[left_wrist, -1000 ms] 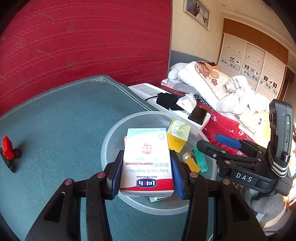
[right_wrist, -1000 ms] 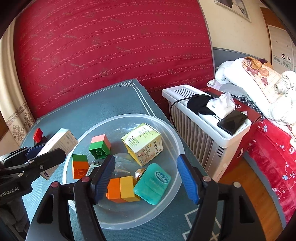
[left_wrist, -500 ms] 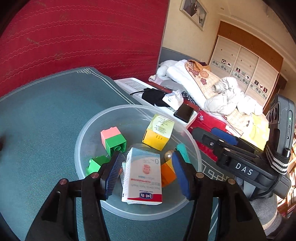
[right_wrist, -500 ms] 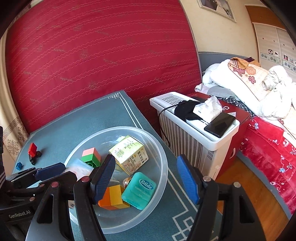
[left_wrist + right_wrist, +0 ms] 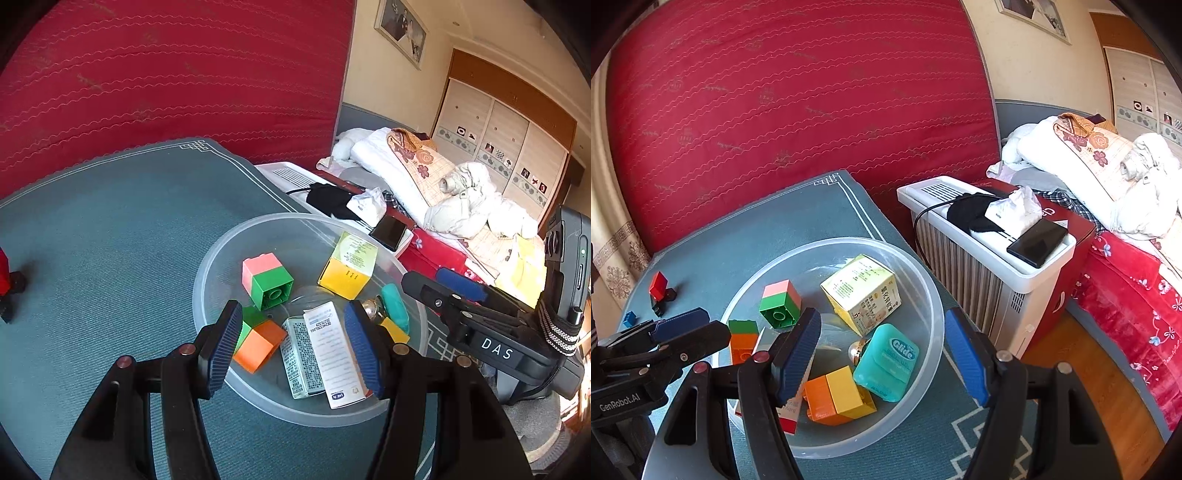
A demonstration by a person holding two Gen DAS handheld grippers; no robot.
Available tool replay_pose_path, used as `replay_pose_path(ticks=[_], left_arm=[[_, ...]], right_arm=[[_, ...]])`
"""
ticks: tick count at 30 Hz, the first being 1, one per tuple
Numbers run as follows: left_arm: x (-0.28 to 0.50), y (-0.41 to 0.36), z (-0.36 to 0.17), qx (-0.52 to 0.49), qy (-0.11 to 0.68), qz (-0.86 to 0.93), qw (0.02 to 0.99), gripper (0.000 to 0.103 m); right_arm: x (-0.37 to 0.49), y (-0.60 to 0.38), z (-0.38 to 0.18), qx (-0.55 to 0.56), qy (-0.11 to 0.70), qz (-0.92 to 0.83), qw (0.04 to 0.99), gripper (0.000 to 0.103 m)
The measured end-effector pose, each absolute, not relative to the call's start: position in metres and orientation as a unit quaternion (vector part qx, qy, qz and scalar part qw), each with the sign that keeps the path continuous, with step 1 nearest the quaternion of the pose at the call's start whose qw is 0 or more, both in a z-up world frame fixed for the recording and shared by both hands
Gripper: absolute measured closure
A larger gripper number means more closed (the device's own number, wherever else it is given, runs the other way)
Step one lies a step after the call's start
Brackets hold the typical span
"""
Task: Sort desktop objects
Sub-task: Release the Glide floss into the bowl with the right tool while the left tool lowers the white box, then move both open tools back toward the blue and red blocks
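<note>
A clear plastic bowl (image 5: 221, 258) (image 5: 923, 280) stands on the teal table mat. The white baby wash box (image 5: 332, 354) lies loose inside it, between the open jaws of my left gripper (image 5: 295, 347). The bowl also holds a pink-green brick (image 5: 267, 280) (image 5: 780, 302), a green-orange brick (image 5: 258, 339), a yellow-white box (image 5: 349, 266) (image 5: 862, 290), a teal floss case (image 5: 886, 363) and an orange-yellow brick (image 5: 836, 395). My right gripper (image 5: 882, 354) is open and empty above the bowl's near side.
A red clip (image 5: 659, 286) and a small blue piece (image 5: 629, 318) lie on the mat at the left. A white heater (image 5: 982, 236) with a phone (image 5: 1037, 242) and tissues stands right of the table. A red mattress leans behind.
My left gripper carried the baby wash box over the bowl, opened and let it go; the box now lies on its side in the bowl. The right gripper drew back slightly.
</note>
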State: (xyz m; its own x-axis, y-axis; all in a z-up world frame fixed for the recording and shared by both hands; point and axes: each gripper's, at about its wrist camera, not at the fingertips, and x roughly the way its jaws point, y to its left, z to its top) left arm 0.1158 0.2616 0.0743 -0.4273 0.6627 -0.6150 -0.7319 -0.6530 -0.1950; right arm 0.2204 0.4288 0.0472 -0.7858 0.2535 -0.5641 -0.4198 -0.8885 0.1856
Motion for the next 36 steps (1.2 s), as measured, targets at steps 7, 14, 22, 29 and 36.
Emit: replay_pose_path(ticks=[7, 14, 22, 29, 36], left_arm=[[0.106, 0.237, 0.077, -0.339, 0.033, 0.855, 0.392, 0.042], [0.093, 0.204, 0.078, -0.342, 0.016, 0.867, 0.361, 0.042], [0.08, 0.163, 0.078, -0.341, 0.0, 0.882, 0.325, 0.042], [0.071, 0.124, 0.077, -0.341, -0.016, 0.894, 0.291, 0.042], [0.061, 0.089, 0.076, -0.339, -0.022, 0.904, 0.259, 0.042]], right_arm=[[0.217, 0.415, 0.048, -0.279, 0.141, 0.934, 0.172, 0.028], [0.211, 0.395, 0.053, -0.279, 0.127, 0.939, 0.158, 0.027], [0.201, 0.367, 0.059, -0.278, 0.12, 0.944, 0.132, 0.025], [0.182, 0.328, 0.063, -0.277, 0.11, 0.95, 0.088, 0.025], [0.163, 0.284, 0.057, -0.292, 0.1, 0.95, 0.04, 0.025]])
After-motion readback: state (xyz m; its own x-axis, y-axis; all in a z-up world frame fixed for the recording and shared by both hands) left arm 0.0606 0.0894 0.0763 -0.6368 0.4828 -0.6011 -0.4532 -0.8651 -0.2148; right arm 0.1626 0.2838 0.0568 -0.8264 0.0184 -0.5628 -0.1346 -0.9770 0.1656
